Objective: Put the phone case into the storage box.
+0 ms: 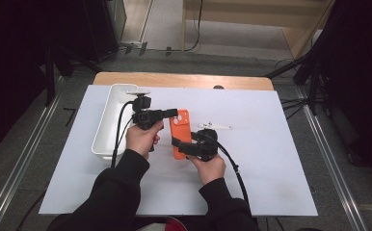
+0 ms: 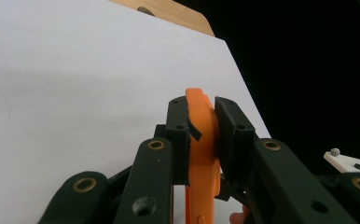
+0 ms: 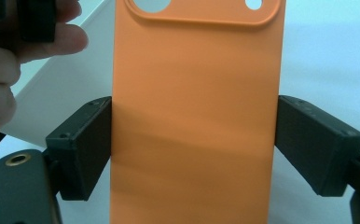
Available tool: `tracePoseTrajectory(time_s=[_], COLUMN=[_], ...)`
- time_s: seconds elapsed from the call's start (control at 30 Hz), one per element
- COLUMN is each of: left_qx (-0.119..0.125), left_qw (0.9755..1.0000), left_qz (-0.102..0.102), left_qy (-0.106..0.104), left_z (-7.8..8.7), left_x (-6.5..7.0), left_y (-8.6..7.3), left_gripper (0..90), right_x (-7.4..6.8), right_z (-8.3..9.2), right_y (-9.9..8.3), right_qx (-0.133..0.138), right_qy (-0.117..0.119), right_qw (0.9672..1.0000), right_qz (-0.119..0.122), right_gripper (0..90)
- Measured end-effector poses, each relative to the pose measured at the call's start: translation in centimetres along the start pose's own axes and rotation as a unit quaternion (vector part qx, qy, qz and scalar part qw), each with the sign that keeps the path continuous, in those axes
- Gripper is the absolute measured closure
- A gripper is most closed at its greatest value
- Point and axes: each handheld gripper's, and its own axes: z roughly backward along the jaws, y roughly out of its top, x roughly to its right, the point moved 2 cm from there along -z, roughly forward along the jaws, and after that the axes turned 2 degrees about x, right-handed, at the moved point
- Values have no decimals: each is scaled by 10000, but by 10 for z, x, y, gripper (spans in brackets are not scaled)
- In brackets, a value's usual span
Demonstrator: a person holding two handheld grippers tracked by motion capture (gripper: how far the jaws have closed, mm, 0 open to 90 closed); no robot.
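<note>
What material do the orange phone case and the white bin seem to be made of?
The orange phone case looks like soft silicone or rubbery plastic: matt, even colour, rounded camera cut-outs, no glare. The white bin seems to be rigid moulded plastic: smooth, slightly glossy walls with a rolled rim. Neither material can be told for certain from the look alone.

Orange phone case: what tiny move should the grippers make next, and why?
Probably peel gently. The left hand-held gripper pinches the top edge of the orange phone case, and the right hand-held gripper clamps its two long sides, so the left could likely bend that edge away while the right holds steady.
</note>
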Motion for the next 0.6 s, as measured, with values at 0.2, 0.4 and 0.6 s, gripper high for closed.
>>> tracePoseTrajectory(time_s=[0.2,0.4,0.6], left_qx=[9,9,38], left_qw=[10000,10000,9999], left_qz=[4,-26,-90], left_qy=[16,13,43], left_z=[1,1,2], left_x=[0,1,3], left_y=[0,1,1], left_gripper=[766,766,766], right_x=[-1,-2,-3], right_z=[0,0,1], right_y=[1,2,2], right_qx=[-26,-34,-55], right_qy=[-48,-69,-86], right_qw=[10000,10000,9999], right_qz=[35,24,8], right_gripper=[138,137,136])
